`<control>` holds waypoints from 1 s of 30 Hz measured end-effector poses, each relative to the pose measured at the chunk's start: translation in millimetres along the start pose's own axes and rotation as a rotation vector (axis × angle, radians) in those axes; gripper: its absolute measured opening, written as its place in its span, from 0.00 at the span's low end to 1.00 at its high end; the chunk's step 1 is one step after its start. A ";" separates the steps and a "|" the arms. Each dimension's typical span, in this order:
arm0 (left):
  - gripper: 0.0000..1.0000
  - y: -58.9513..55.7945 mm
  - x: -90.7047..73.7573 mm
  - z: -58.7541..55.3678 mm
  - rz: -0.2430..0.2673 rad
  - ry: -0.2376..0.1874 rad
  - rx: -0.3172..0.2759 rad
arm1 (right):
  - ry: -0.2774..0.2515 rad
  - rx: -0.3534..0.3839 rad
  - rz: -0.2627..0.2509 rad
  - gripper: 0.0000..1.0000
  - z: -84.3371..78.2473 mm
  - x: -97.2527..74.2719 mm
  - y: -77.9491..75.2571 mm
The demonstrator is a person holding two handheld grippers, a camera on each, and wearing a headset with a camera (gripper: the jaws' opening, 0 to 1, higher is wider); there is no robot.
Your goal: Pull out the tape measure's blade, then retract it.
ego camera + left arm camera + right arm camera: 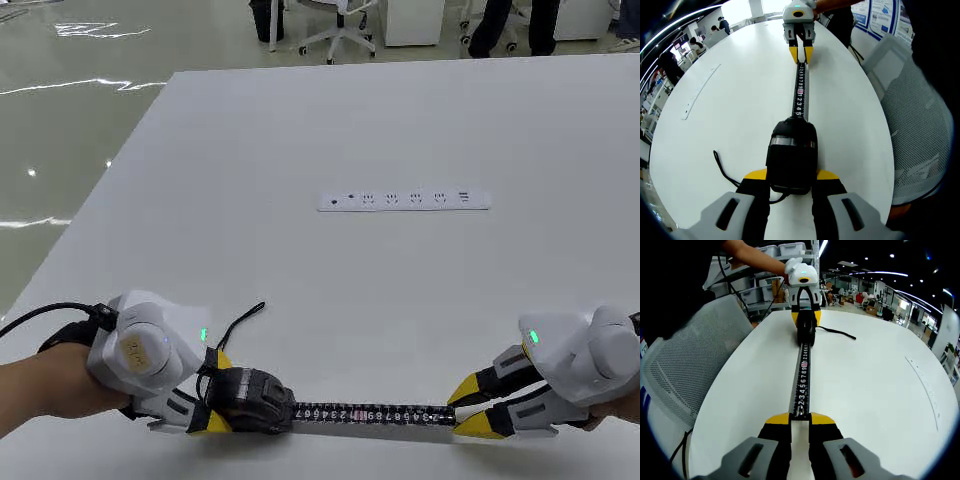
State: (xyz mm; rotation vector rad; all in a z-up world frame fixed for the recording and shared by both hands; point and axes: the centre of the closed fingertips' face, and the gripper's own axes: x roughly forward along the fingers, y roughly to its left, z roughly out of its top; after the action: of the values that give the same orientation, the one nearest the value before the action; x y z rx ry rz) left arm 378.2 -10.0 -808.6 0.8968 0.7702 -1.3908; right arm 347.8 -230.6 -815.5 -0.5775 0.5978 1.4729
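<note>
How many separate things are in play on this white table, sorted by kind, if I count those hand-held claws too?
Grippers: 2, the left gripper shut on the tape measure, the right gripper shut on its blade.
Tape measures: 1, blade pulled out between the two grippers.
Power strips: 1, the power strip lying farther back.
Total: 4.
</note>
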 end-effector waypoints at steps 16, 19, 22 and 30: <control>0.27 -0.1 0.5 0.5 0.000 0.000 -0.001 | 0.004 0.006 0.000 0.11 -4.9 -5.6 1.5; 0.27 -0.2 0.6 0.7 0.001 0.000 -0.001 | 0.005 0.006 0.000 0.11 -6.0 -6.9 1.5; 0.27 -0.3 0.6 0.8 0.001 0.000 -0.002 | 0.005 0.006 0.000 0.11 -5.9 -8.0 2.2; 0.27 -0.7 0.6 1.2 0.000 -0.001 -0.001 | 0.007 0.010 0.001 0.10 -8.2 -10.6 2.5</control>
State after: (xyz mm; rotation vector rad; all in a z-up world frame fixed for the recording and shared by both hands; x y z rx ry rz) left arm 377.4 -11.3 -808.6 0.8950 0.7704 -1.3905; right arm 345.0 -243.8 -814.2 -0.5748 0.6102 1.4683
